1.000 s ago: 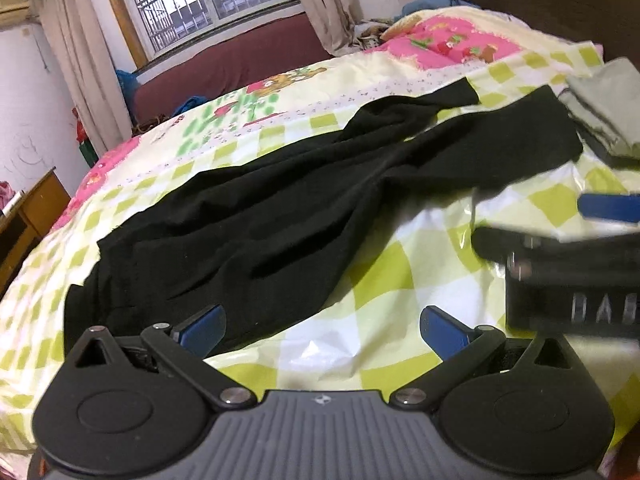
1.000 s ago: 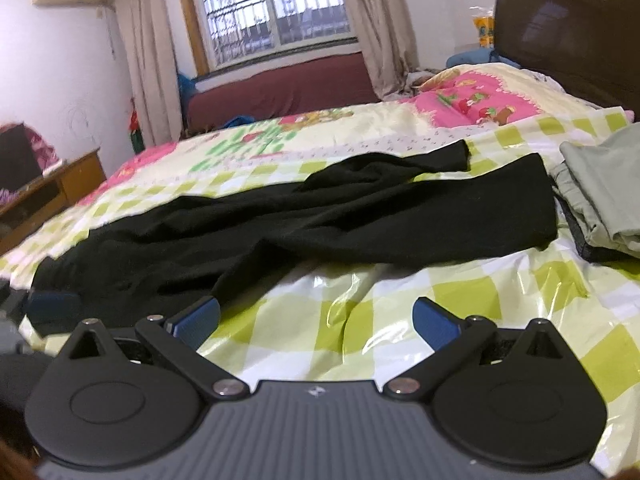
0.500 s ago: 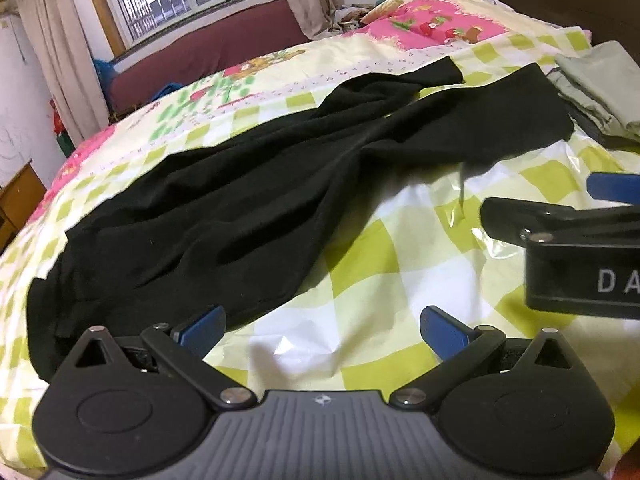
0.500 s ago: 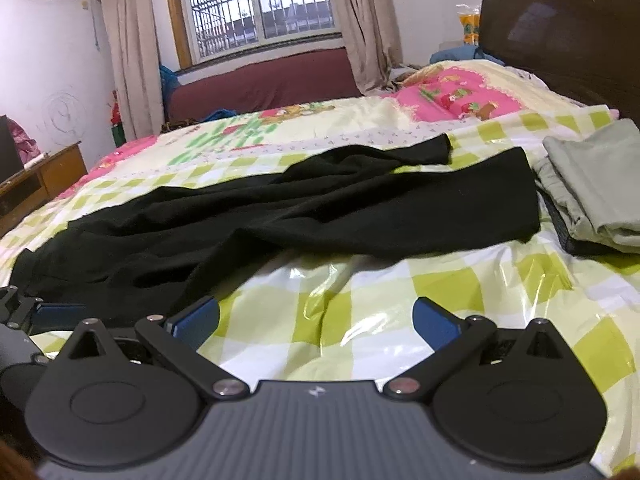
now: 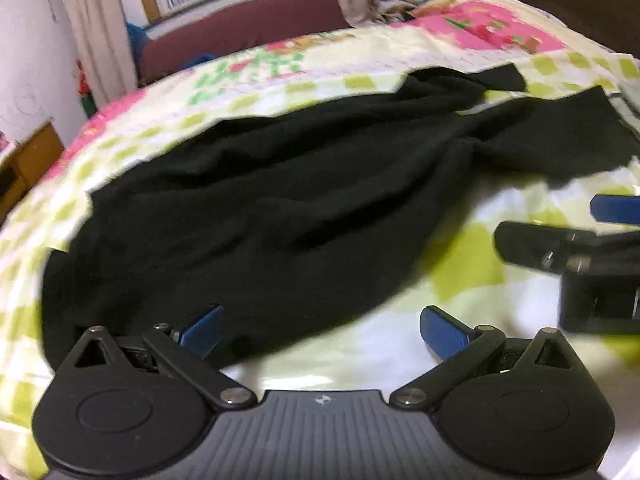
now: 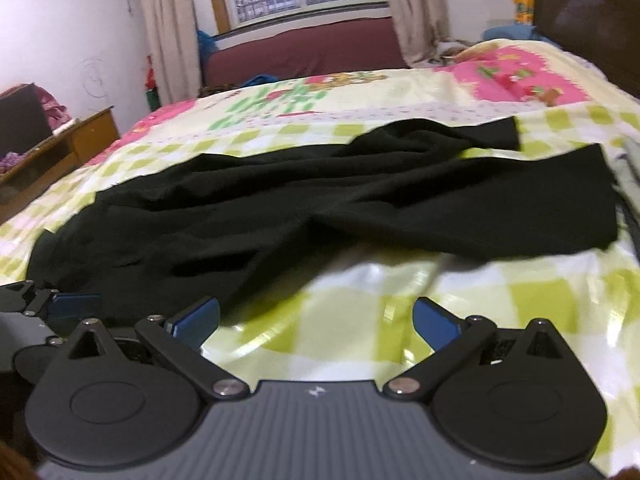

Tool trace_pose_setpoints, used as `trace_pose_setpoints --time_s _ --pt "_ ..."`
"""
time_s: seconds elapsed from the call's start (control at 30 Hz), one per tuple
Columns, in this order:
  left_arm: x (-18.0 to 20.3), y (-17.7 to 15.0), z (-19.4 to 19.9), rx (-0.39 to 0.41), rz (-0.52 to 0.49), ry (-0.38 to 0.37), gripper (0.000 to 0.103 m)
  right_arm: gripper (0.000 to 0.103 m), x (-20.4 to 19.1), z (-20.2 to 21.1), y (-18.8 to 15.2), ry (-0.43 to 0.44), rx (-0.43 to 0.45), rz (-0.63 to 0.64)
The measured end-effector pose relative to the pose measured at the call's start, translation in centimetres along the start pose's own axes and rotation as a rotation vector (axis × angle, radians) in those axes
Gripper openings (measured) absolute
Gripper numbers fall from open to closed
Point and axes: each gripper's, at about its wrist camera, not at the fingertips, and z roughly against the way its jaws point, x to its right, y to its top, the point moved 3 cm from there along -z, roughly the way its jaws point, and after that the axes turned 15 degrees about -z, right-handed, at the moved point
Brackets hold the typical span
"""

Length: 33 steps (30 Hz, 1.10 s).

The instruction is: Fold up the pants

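Black pants (image 5: 280,208) lie spread and rumpled across the bed, waist end to the left and legs running to the right; they also show in the right wrist view (image 6: 320,208). My left gripper (image 5: 320,330) is open and empty, low over the near edge of the pants' waist part. My right gripper (image 6: 316,320) is open and empty over the checked sheet, just in front of the pants. The right gripper appears at the right of the left wrist view (image 5: 580,256). The left gripper's fingertip (image 6: 60,304) shows at the left of the right wrist view.
The bed has a yellow-green checked sheet (image 6: 500,300) with a shiny plastic cover. Folded grey clothes (image 6: 632,160) lie at the right edge. A dark headboard (image 6: 592,20) stands at far right, a wooden cabinet (image 6: 52,156) at left, a maroon sofa (image 6: 312,48) under the window.
Both grippers have moved forward and left, closer to the pants. The folded grey clothes have slid almost out of view to the right. Both stay open.
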Motion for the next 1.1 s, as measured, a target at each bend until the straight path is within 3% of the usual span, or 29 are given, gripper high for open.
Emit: trace_pose_setpoints --time_s 0.23,0.43,0.53,0.7,0.83,0.9,0.97,1.1 --pt "-7.3 -3.4 0.8 -0.034 0.033 0.125 0.103 0.102 -2.8 -3.1 1.1 0.092 -0.086 -0.052" --pt "-13.1 -7.0 0.2 -0.09 0.087 0.224 0.103 0.102 -5.5 -5.8 -0.9 0.12 -0.181 -0.003" --pt "-14.7 -8.2 -1.2 -0.101 0.101 0.199 0.103 0.102 -6.3 -6.7 -1.5 0.127 -0.22 -0.005" --pt "-15.4 -8.6 -4.0 -0.087 0.112 0.075 0.103 0.102 -7.1 -8.7 -1.8 0.118 -0.258 -0.021" --pt "-15.4 -8.9 -3.8 -0.051 0.103 0.045 0.103 0.101 -7.5 -9.2 -1.9 0.113 -0.271 -0.011" --pt "-15.4 -9.2 -3.1 -0.036 0.096 0.029 0.1 0.084 -7.7 -9.0 -2.0 0.128 -0.277 -0.005" --pt "-15.3 -9.2 -3.1 -0.027 0.076 0.036 0.096 0.074 -7.8 -9.2 -1.9 0.118 -0.282 -0.011" --pt "-15.0 -8.7 -3.6 -0.013 0.054 0.034 0.093 0.07 -7.0 -8.9 -1.3 0.119 -0.312 -0.055"
